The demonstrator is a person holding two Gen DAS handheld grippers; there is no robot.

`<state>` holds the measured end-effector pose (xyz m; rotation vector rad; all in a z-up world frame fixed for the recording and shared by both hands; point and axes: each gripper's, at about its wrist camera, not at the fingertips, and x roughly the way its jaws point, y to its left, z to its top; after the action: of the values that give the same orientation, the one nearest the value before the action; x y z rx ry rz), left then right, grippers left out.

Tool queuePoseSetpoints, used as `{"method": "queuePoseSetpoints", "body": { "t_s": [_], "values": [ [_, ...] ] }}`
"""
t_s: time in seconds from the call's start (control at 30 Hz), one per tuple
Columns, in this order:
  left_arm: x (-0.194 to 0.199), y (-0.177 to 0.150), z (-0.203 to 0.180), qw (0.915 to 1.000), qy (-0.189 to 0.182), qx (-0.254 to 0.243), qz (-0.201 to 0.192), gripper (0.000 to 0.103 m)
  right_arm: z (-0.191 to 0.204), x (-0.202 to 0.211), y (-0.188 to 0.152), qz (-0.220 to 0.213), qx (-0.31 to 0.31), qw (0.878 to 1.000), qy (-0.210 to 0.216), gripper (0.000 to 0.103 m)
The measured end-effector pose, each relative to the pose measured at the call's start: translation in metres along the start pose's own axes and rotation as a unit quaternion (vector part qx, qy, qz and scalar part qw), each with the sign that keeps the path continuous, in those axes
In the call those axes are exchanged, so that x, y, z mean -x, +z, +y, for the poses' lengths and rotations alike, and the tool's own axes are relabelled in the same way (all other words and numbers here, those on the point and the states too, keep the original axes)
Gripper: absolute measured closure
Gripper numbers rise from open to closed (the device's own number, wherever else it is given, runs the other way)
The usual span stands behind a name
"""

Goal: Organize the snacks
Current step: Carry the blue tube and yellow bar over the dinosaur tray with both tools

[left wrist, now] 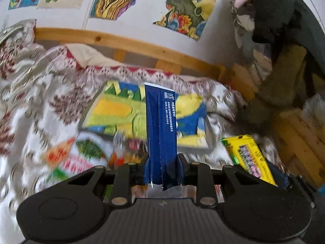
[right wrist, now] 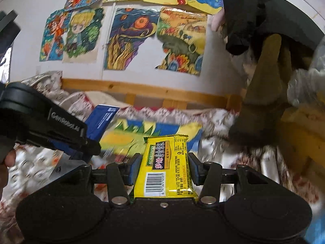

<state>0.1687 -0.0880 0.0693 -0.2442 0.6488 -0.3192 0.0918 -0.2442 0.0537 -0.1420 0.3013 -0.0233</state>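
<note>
My left gripper (left wrist: 162, 158) is shut on a long dark blue snack packet (left wrist: 160, 126) and holds it upright above the bed. My right gripper (right wrist: 165, 160) is shut on a yellow snack packet (right wrist: 167, 166) with a barcode. The yellow packet also shows at the right of the left wrist view (left wrist: 249, 158). The left gripper (right wrist: 89, 142) with the blue packet (right wrist: 101, 122) shows at the left of the right wrist view. Ahead of both lies a clear tray (left wrist: 210, 140) with a yellow, green and blue picture (right wrist: 130, 136). Blurred colourful snack packets (left wrist: 81, 154) lie on the cover in front of it.
A white and dark red patterned bed cover (left wrist: 36, 109) lies under everything. A wooden bed rail (left wrist: 126, 42) runs along the wall, which carries colourful drawings (right wrist: 130, 40). Dark and tan clothes (right wrist: 268, 81) hang at the right. A wooden frame (left wrist: 300, 138) stands at the right.
</note>
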Motion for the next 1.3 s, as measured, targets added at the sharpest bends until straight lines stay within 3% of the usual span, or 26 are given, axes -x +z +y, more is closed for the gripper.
{"method": "queuePoseSetpoints", "body": {
  "t_s": [0.27,0.57,0.7,0.93,1.0,1.03,1.07,1.1,1.13,1.3],
  "values": [
    [-0.102,0.050,0.015,0.9998,-0.005,0.016,-0.006,0.073,-0.033,-0.116,0.037,-0.002,-0.035,0.999,0.015,0.052],
    [-0.218,0.079,0.056,0.9991,-0.026,0.009,0.032,0.073,-0.033,-0.252,0.031,0.034,0.000,0.999,0.033,0.052],
    [-0.247,0.078,0.068,0.9966,-0.023,0.008,0.079,0.073,-0.031,-0.285,0.024,0.075,-0.015,0.997,0.027,0.052],
    [-0.261,0.072,0.074,0.9939,-0.011,-0.014,0.109,0.071,-0.020,-0.296,0.008,0.123,-0.015,0.992,0.003,0.052],
    [-0.260,0.068,0.077,0.9937,-0.013,-0.013,0.110,0.062,-0.016,-0.298,0.003,0.132,-0.005,0.991,-0.008,0.051],
    [-0.257,0.066,0.079,0.9939,-0.013,-0.008,0.109,0.057,-0.014,-0.298,0.002,0.135,-0.002,0.991,-0.012,0.046],
    [-0.253,0.065,0.081,0.9942,-0.015,0.000,0.107,0.045,-0.012,-0.297,0.001,0.138,0.000,0.990,-0.017,0.042],
    [-0.248,0.065,0.083,0.9943,-0.019,0.008,0.105,0.034,-0.011,-0.295,0.002,0.141,0.000,0.990,-0.023,0.030],
    [-0.241,0.065,0.085,0.9946,-0.019,0.015,0.101,0.032,-0.011,-0.292,0.003,0.142,-0.001,0.990,-0.028,0.021],
    [-0.186,0.075,0.082,0.9974,-0.027,0.010,0.066,0.016,-0.010,-0.248,0.028,0.120,-0.009,0.992,-0.047,0.013]
  ]
}}
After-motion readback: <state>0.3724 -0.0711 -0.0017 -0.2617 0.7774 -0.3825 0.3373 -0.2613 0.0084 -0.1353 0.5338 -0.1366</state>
